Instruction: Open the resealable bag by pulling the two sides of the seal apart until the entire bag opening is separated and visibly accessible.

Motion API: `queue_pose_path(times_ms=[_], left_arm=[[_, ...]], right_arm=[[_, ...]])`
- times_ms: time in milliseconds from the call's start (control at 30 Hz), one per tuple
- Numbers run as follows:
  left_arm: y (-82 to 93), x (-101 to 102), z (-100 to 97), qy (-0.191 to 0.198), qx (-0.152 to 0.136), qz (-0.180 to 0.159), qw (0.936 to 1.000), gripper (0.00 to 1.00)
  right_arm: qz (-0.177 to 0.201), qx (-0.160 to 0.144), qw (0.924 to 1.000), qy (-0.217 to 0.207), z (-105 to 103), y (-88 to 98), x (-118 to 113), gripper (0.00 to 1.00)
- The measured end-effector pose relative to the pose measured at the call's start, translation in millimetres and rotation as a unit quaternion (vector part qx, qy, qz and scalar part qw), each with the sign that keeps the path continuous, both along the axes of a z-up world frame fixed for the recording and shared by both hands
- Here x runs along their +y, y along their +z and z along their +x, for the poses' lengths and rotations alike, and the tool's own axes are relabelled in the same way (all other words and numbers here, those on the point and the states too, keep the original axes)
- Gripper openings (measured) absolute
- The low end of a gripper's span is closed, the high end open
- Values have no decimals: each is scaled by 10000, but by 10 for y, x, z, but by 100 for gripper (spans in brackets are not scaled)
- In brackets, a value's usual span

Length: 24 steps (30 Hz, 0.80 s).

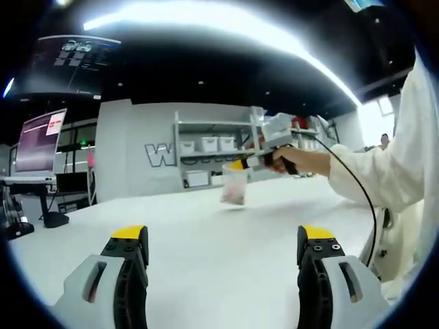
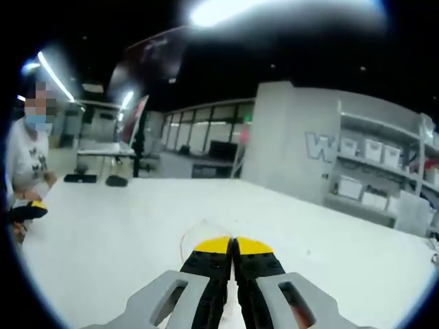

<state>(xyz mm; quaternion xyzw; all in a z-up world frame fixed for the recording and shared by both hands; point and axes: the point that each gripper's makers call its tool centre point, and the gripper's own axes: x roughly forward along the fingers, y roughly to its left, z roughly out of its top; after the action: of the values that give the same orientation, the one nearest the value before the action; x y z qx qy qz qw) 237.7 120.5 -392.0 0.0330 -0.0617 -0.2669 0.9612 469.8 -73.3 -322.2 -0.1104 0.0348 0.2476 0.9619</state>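
A: In the left gripper view, why is the bag (image 1: 234,184) hanging up there at one o'clock?

B: The right gripper (image 1: 241,163) pinches its top edge, so it dangles above the white table (image 1: 206,240), ready for a second grab. The left gripper (image 1: 223,248) has its jaws spread wide, empty (likely waiting to take the other side of the seal).

A: And the right gripper view?

B: The jaws are closed at six o'clock; a thin clear edge of the bag (image 2: 199,229) peeks past them. Shelves (image 2: 384,178) with bins sit at three o'clock, a seated person (image 2: 27,157) at nine.
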Motion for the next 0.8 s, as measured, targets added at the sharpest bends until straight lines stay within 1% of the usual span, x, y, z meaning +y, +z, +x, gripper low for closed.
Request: queue_pose_path(times_ms=[400, 600, 800], left_arm=[[-15, 27, 33, 30, 14, 17, 10000, 88], [-18, 65, 49, 73, 17, 20, 10000, 88], [-19, 69, 62, 69, 17, 30, 10000, 88]], right_arm=[[-113, 84, 9998, -134, 211, -80, -48, 0], [-64, 110, 9997, -205, 284, -121, -64, 0], [60, 133, 9994, -313, 392, -144, -107, 0]])
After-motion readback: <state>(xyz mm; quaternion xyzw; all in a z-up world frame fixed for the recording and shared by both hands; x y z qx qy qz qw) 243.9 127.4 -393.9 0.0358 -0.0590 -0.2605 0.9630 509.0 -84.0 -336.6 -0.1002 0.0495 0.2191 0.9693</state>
